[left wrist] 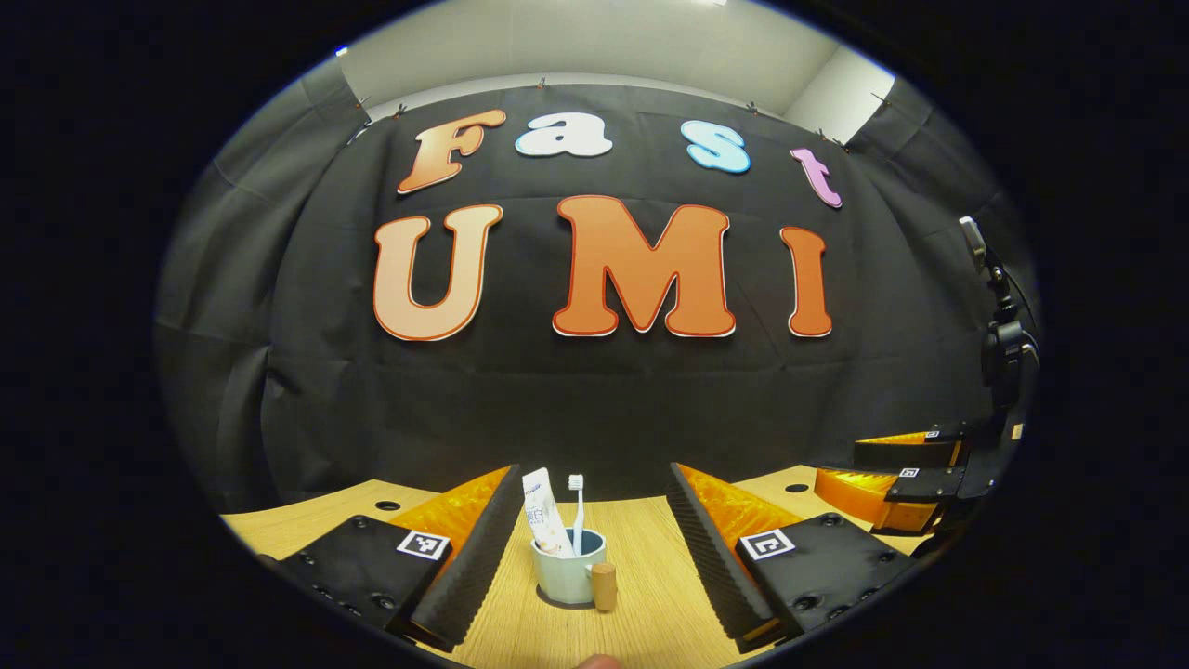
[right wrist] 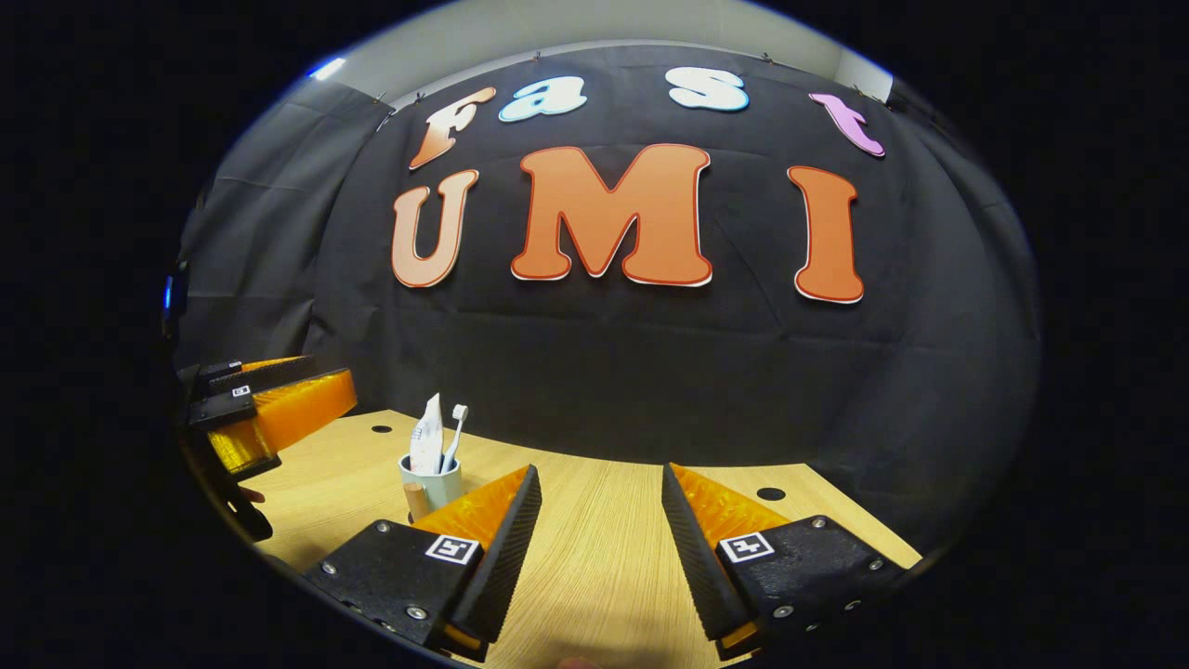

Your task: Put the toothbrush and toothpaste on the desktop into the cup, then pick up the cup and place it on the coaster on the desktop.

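While the toothbrush (left wrist: 577, 506) and toothpaste (left wrist: 543, 523) stand upright in the cup (left wrist: 568, 574) on the bench (left wrist: 650, 595), the left gripper (left wrist: 594, 557) frames it with jaws released; the right gripper (right wrist: 594, 548) is likewise released.

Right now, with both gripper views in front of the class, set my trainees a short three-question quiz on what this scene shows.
1. True or false: the toothbrush and the toothpaste tube already stand in the cup.
2. Multiple choice: in the left gripper view, the left gripper has its jaws (a) shut on the cup, (b) open with the cup between them and untouched, (c) shut on nothing.
3. Short answer: what part of the cup is wooden?

Key
1. True.
2. b.
3. Its handle, which faces the camera in the left gripper view.
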`<state>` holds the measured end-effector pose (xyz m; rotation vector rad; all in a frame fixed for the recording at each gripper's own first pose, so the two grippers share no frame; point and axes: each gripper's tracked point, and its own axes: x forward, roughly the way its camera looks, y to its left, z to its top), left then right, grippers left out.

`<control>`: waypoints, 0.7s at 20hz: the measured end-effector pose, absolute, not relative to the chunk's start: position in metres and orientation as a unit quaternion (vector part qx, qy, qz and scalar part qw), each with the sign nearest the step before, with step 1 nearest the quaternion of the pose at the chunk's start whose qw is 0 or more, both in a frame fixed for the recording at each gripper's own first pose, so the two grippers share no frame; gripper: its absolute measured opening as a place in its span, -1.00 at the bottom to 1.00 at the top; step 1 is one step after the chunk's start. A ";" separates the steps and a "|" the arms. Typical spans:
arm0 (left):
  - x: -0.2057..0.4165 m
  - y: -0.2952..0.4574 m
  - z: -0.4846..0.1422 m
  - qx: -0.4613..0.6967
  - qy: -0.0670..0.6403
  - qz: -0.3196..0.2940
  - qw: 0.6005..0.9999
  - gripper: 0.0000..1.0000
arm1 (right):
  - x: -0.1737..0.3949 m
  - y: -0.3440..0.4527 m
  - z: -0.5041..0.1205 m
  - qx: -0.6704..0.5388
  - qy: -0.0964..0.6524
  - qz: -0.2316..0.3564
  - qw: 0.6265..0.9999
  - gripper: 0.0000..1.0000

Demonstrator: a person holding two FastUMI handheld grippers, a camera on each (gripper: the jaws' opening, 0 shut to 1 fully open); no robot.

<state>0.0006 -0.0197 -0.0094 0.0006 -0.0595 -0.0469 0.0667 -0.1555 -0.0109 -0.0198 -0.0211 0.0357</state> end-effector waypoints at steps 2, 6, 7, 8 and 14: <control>0.001 -0.018 -0.009 -0.003 -0.031 -0.019 0.999 0.94 | 0.066 -0.157 -0.010 -0.012 -0.012 0.016 1.000 0.58; 0.001 -0.017 -0.011 -0.004 -0.029 -0.015 0.999 0.96 | 0.067 -0.160 -0.011 -0.011 -0.015 0.010 1.000 0.58; 0.001 -0.018 -0.012 -0.005 -0.029 -0.017 0.999 0.96 | 0.067 -0.160 -0.012 -0.012 -0.014 0.009 1.000 0.59; 0.001 -0.019 -0.013 -0.006 -0.028 -0.019 0.999 0.96 | 0.067 -0.161 -0.014 -0.012 -0.012 0.009 1.000 0.59; 0.001 -0.019 -0.014 -0.002 -0.026 -0.020 0.999 0.96 | 0.067 -0.158 -0.012 -0.014 -0.017 0.006 1.000 0.58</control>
